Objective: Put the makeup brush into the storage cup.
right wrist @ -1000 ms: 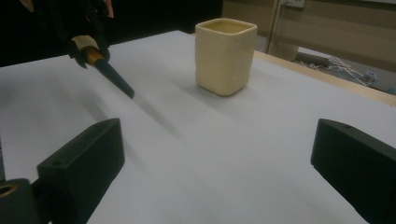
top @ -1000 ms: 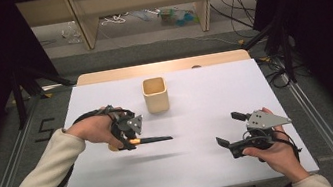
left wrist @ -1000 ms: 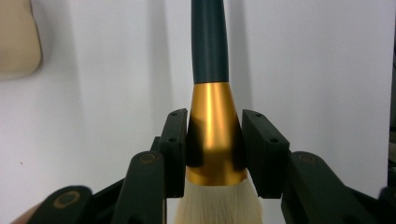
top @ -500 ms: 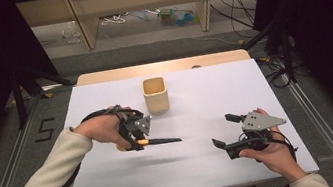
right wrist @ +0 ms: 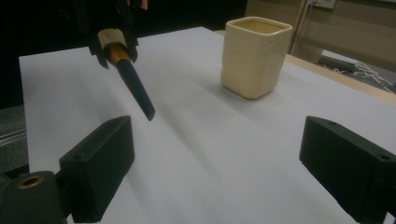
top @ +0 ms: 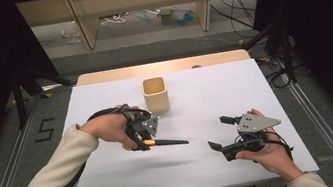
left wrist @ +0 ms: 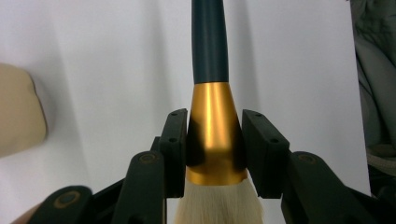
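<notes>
left gripper [left wrist: 212,154] pinches brush [left wrist: 210,93] by its gold collar; right gripper [right wrist: 219,163] spread wide, holding nothing.

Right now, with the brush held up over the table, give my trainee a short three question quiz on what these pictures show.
1. True or false: the left claw grips the brush by its gold collar.
2. The right claw is: A open, B shut on the cup, C shut on the brush.
3. Fill in: the brush handle points toward the ___ claw.

Key: 1 true. 2 A. 3 right.
</notes>
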A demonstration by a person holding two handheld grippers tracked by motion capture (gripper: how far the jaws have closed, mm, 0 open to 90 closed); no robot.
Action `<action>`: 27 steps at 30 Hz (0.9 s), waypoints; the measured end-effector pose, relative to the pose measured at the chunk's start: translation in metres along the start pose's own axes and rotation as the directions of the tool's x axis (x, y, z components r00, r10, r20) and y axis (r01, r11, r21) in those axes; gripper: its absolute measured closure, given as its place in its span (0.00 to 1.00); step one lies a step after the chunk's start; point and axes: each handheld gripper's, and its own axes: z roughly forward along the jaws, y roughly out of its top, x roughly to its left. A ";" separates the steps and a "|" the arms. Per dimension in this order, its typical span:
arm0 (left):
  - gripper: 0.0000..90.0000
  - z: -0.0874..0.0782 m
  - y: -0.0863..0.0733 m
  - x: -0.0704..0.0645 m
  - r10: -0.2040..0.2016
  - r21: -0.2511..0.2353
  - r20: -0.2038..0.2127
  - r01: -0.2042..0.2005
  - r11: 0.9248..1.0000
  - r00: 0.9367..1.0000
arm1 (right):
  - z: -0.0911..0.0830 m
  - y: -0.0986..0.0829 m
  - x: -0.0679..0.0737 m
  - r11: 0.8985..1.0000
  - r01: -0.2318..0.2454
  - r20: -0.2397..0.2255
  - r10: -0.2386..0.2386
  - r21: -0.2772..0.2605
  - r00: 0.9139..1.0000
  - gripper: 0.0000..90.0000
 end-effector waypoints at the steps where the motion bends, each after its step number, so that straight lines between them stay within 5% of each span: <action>1: 0.69 0.000 0.002 0.000 0.002 0.001 0.002 -0.002 1.000 1.000 | 0.001 0.000 0.001 1.000 -0.002 -0.007 0.002 0.001 1.000 0.13; 27: 0.69 0.002 0.034 0.002 0.086 0.008 0.020 -0.086 0.996 0.996 | 0.024 0.005 0.013 0.999 0.030 -0.081 -0.028 0.026 0.996 0.15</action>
